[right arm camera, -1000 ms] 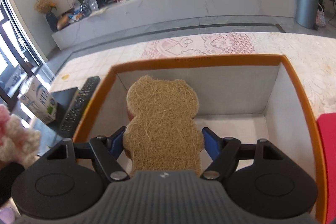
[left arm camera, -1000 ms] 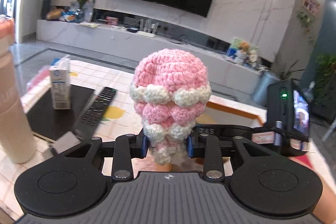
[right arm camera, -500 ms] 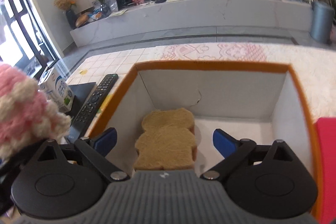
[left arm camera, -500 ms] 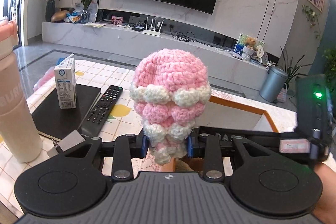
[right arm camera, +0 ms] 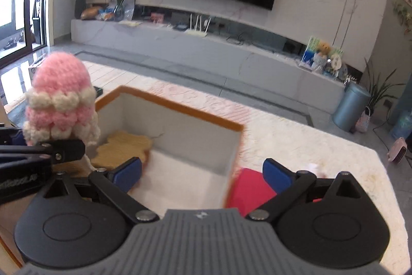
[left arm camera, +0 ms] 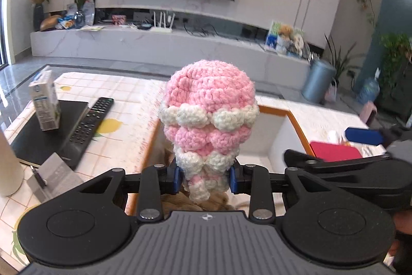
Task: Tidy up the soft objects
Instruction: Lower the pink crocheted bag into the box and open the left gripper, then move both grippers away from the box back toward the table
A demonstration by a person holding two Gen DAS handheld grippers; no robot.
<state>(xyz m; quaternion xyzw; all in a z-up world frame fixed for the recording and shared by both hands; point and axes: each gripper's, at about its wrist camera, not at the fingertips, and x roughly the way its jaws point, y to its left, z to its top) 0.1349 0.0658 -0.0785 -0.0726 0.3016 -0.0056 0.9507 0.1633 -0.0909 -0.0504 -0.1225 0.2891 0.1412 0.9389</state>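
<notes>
Right now my left gripper (left arm camera: pixel 204 178) is clamped on the narrow lower end of the pink and white crochet toy (left arm camera: pixel 208 125), which stands upright between the 2 blue pads, over the near left corner of the orange-rimmed box (right arm camera: pixel 177 105). My right gripper (right arm camera: pixel 202 172) is spread wide with nothing between its pads, hanging over the box's right wall. The tan bear-shaped pad (right arm camera: pixel 123 147) lies flat on the box floor, at its left side. Something red (right arm camera: pixel 251 188), probably cloth, sits just beside the box on the table (right arm camera: pixel 296 143).
</notes>
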